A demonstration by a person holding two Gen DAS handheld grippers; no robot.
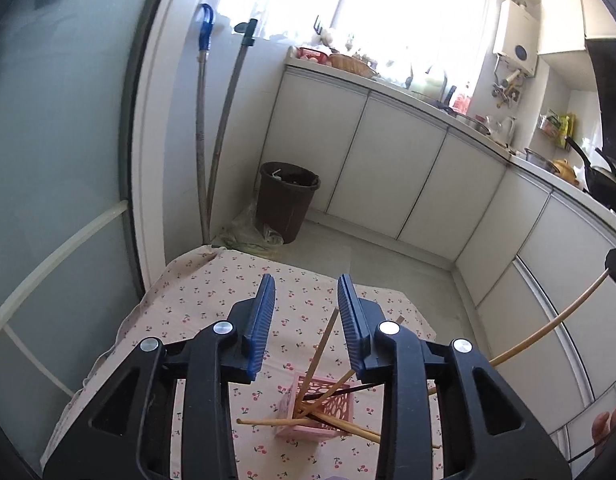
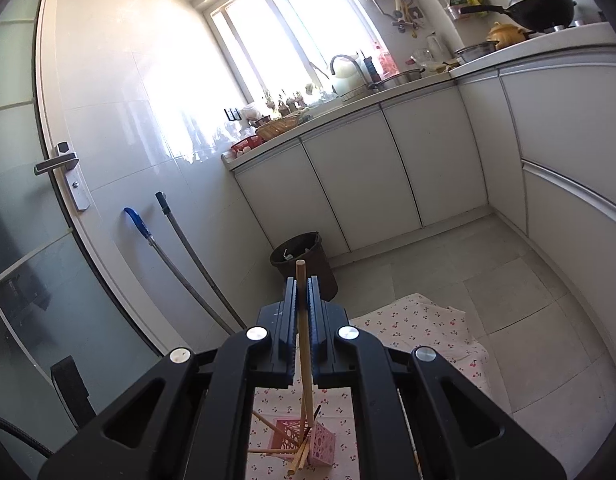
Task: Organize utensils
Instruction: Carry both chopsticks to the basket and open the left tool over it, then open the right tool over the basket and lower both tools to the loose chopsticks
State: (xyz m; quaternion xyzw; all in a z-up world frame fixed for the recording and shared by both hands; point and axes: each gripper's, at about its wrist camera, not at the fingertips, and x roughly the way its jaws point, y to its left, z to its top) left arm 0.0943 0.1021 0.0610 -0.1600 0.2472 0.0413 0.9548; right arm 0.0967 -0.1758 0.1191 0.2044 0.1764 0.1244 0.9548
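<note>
A pink perforated holder [image 1: 320, 412] stands on the cherry-print tablecloth [image 1: 211, 300], with several wooden chopsticks and one dark one leaning in and across it. My left gripper [image 1: 306, 294] is open and empty, above and behind the holder. My right gripper [image 2: 302, 285] is shut on a wooden chopstick [image 2: 303, 344], held upright above the holder [image 2: 303, 442], its lower end reaching down toward the holder's opening. That chopstick [image 1: 548, 322] also shows at the right edge of the left wrist view.
A brown waste bin [image 1: 287, 204] stands on the tiled floor beyond the table, with two mop handles [image 1: 211, 136] against the wall. White cabinets [image 1: 408, 172] under a cluttered counter run along the back and right. A glass door [image 2: 23, 200] is on the left.
</note>
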